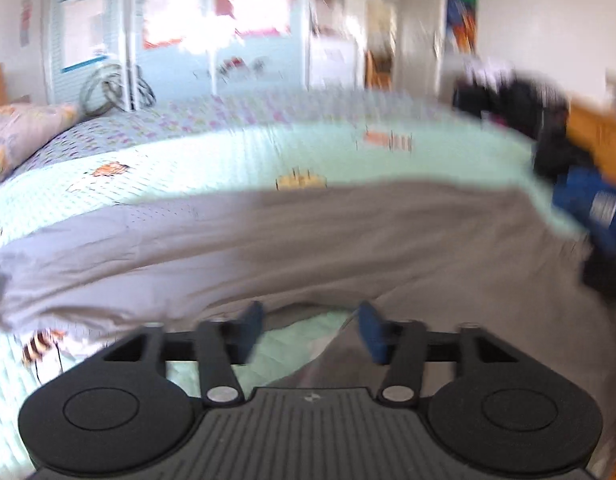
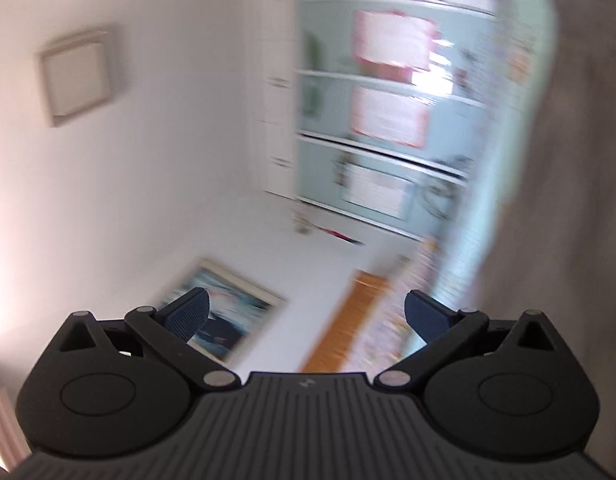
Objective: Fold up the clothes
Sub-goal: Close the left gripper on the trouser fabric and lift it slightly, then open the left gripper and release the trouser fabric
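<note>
Grey garment (image 1: 308, 240) spread flat across mint patterned bedspread (image 1: 212, 160), one hem lifted just ahead of left gripper (image 1: 311, 330). Blue pads (image 1: 250, 330) parted, nothing clamped between; cloth edge near right pad, contact unclear through blur. Right gripper (image 2: 306, 316) angled up at wall and shelving (image 2: 387, 120), jaws wide, empty; grey cloth at frame's right edge. Dark clothes pile (image 1: 547, 128) at far bed corner. Likely between folds. Next: re-seat on a hem or corner, both grippers, then carry across.

Bright daylight, motion blur, fisheye warping
</note>
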### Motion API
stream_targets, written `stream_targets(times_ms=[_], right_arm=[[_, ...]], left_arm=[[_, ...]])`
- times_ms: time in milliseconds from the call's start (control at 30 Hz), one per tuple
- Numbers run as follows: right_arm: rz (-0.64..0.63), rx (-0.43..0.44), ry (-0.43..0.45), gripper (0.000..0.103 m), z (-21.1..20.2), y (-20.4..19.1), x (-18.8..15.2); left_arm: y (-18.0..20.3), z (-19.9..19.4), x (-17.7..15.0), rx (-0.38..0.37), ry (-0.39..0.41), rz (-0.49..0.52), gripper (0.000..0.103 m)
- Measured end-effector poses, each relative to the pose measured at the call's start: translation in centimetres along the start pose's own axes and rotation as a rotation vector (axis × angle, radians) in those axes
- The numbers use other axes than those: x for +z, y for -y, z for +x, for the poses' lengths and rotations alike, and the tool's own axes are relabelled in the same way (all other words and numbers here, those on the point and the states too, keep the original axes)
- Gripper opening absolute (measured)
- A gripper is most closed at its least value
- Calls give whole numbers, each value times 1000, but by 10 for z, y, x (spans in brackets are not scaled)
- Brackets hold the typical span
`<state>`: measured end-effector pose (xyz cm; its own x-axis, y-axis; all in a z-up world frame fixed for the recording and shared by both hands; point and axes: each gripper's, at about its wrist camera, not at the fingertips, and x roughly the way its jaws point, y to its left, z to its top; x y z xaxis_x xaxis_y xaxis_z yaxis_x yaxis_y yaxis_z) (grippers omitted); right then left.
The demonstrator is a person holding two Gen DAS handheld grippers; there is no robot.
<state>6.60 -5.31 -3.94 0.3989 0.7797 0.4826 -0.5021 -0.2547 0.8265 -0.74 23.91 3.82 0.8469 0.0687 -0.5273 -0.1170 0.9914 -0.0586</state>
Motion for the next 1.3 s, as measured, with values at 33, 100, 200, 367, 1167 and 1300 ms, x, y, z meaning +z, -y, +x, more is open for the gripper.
stream_targets(times_ms=[33, 100, 200, 367, 1167, 1300], right_arm=[[9, 34, -16, 103, 2, 12, -2], [45, -157, -64, 102, 1, 42, -7], [43, -193, -104, 103, 0, 55, -8], [11, -217, -129, 103, 1, 53, -8], [-557, -658, -595, 103, 56, -2, -72], [-481, -612, -550, 103, 55, -1, -59]], left_arm=[[-2, -7, -6, -7, 44, -46, 76], [-5, -10, -22, -32, 75, -135, 93], [-16, -5, -48, -47, 69, -270, 98], [-30, 3, -70, -50, 61, -389, 98], [-132, -106, -110, 208, -114, -210, 101], [-173, -121, -112, 308, -99, -350, 101]])
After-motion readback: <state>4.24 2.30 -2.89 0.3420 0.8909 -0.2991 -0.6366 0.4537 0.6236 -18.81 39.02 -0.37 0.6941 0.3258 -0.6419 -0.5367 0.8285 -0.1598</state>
